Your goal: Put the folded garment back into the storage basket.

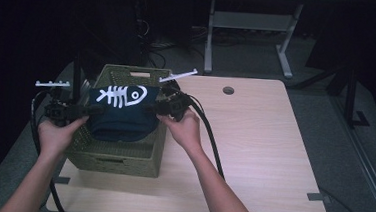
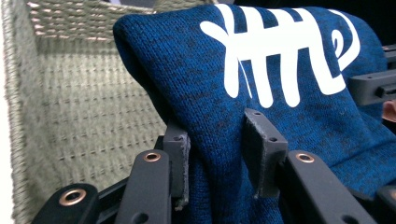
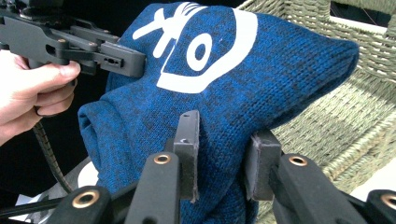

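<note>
A folded dark blue knit garment (image 1: 120, 114) with a white fish-skeleton print hangs over the open top of a woven olive basket (image 1: 117, 156). My left gripper (image 1: 91, 110) is shut on the garment's left edge, with cloth bunched between its pads (image 2: 219, 154). At the right edge my right gripper (image 1: 150, 108) is shut on the fabric too (image 3: 219, 154). The blue cloth (image 2: 280, 70) covers most of the left gripper view, with the basket's inner wall (image 2: 84, 107) behind it. The right gripper view has the garment (image 3: 224, 84) in front, the left gripper (image 3: 126, 60) and its hand beyond.
The basket stands at the left end of a light wood table (image 1: 253, 140) with a round cable hole (image 1: 228, 90). Cables (image 1: 213, 148) trail from both grippers. White fork-shaped markers (image 1: 178, 75) stick out above each gripper. Table legs and a dark floor lie beyond.
</note>
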